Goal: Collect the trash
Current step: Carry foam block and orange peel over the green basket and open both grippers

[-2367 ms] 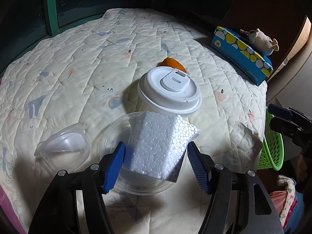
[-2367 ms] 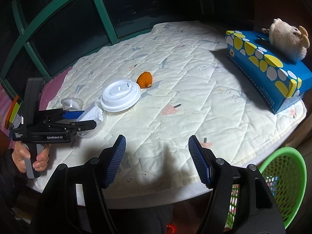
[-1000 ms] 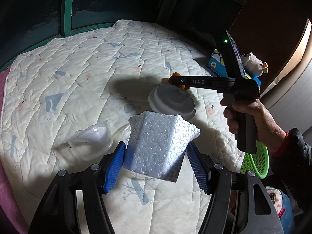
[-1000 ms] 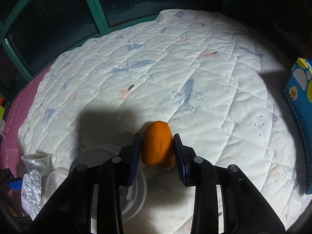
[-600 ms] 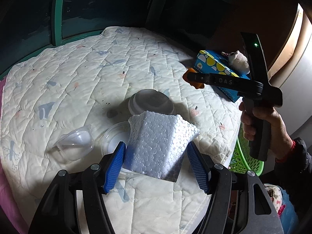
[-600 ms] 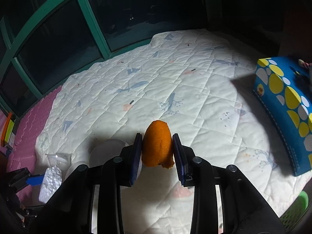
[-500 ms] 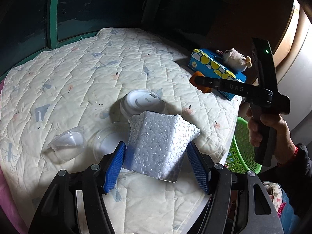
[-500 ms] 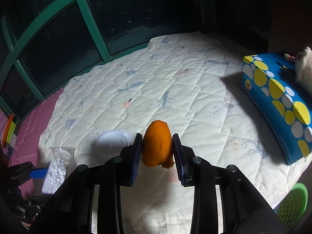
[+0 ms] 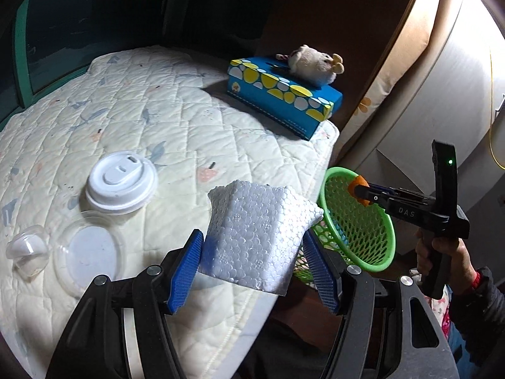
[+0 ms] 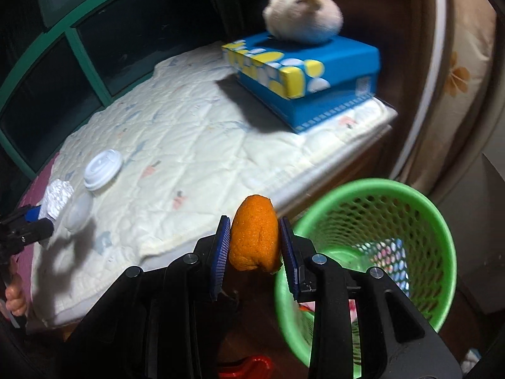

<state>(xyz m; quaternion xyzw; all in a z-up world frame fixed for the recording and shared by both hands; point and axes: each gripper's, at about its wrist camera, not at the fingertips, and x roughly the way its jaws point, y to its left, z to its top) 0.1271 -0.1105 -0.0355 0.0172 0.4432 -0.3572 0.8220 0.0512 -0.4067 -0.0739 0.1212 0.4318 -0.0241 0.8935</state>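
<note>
Orange peel (image 10: pixel 255 233) sits clenched in the right gripper (image 10: pixel 255 246) at the green basket's (image 10: pixel 442 221) near rim; the left gripper (image 9: pixel 254 262) grasps white foam (image 9: pixel 255 230) above the bed (image 9: pixel 157 120).

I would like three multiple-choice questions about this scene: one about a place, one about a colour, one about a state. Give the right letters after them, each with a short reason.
1. Where is the plush toy?
A. in the basket
B. on the blue box
C. on the quilt

2. What colour is the mesh basket?
A. green
B. red
C. white

3. What do the right tongs hold?
A. nothing
B. the white cup lid
C. the orange peel

Answers:
1 B, the toy lies on the box.
2 A, its rim and mesh are green.
3 C, both pads press on the peel.
</note>
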